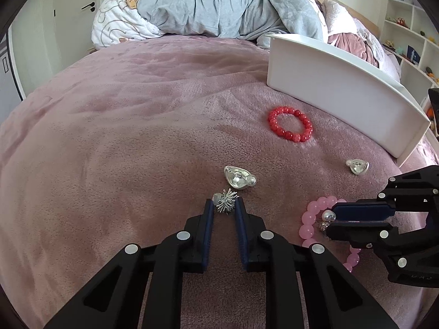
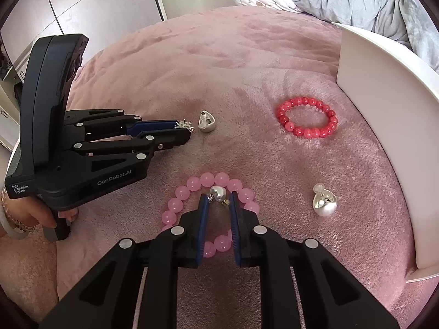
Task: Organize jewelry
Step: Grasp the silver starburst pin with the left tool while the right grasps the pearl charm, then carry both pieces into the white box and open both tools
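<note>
My left gripper (image 1: 223, 204) is shut on a spiky silver earring (image 1: 226, 204), low over the pink bedspread; it also shows in the right wrist view (image 2: 186, 128). My right gripper (image 2: 218, 198) is shut on a pearl earring (image 2: 218, 193) just above a light pink bead bracelet (image 2: 192, 185), which also shows in the left wrist view (image 1: 310, 219). A red bead bracelet (image 1: 290, 127) lies near the white tray (image 1: 343, 93). One silver heart earring (image 1: 238, 179) lies just ahead of my left gripper. Another (image 2: 325, 201) lies near the tray.
The white tray's wall (image 2: 384, 104) stands at the right on the bed. A grey blanket (image 1: 219, 8) and a printed pillow (image 1: 118, 19) are piled at the bed's far end. Shelves (image 1: 411, 35) stand at the far right.
</note>
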Demonstrator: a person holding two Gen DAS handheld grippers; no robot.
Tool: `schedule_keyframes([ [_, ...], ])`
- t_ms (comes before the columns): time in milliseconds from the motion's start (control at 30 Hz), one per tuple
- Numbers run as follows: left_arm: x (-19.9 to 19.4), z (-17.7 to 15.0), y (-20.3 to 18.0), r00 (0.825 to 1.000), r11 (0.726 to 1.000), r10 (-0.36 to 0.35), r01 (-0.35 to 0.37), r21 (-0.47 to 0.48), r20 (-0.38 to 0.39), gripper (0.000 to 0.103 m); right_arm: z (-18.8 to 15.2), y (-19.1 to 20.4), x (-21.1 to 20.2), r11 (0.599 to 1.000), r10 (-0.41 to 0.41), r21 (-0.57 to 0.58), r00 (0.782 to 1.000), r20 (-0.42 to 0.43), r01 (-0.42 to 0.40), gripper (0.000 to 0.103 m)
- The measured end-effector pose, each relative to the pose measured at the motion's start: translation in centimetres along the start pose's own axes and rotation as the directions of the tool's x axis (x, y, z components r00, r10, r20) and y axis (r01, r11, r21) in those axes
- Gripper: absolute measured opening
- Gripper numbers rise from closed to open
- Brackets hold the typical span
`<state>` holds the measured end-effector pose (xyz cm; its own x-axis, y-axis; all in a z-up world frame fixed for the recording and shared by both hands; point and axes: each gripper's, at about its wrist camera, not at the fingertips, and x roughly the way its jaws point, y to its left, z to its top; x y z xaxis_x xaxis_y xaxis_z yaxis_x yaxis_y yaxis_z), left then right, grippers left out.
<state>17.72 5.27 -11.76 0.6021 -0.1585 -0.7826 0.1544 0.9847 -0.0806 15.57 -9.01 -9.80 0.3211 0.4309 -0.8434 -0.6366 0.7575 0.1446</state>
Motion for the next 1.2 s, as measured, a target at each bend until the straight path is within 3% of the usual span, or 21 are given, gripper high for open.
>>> schedule_keyframes([
  [33, -0.3, -0.1, 0.1, 1.0, 1.0, -0.002, 0.002, -0.007, 0.001, 0.021, 0.0, 0.1, -0.1, 1.0, 0.009, -0.003, 1.0, 0.0, -0.009, 0.0],
  [367, -2.2, -0.9, 1.1, 1.0, 0.999, 0.009, -0.008, -0.038, 0.009, 0.021, -0.6, 0.5, -1.4, 1.0, -0.008, 0.0, 1.0, 0.03, 0.008, 0.004],
  [533, -2.1, -1.0, 1.1, 1.0, 0.999, 0.004, -0.004, -0.034, 0.005, 0.021, -0.1, 0.4, -1.0, 1.0, -0.023, -0.006, 1.0, 0.017, 0.024, 0.022],
  [900, -1.2, -1.3, 1.3, 1.0, 0.999, -0.007, 0.007, -0.053, -0.007, 0.021, 0.5, 0.6, 1.4, 0.998, -0.022, -0.065, 0.999, -0.05, 0.018, 0.022],
  [1000, -1.2, -1.3, 1.2, 1.0, 0.999, -0.006, 0.005, -0.048, -0.008, 0.021, 0.6, 0.7, 1.6, 0.998, -0.007, -0.066, 0.999, -0.053, 0.003, 0.013],
  [1200, -1.4, -1.1, 1.1, 1.0, 0.999, 0.0, 0.0, -0.046, -0.008, 0.021, 0.3, 0.9, 0.8, 0.997, 0.005, -0.073, 0.999, -0.039, -0.008, 0.01],
])
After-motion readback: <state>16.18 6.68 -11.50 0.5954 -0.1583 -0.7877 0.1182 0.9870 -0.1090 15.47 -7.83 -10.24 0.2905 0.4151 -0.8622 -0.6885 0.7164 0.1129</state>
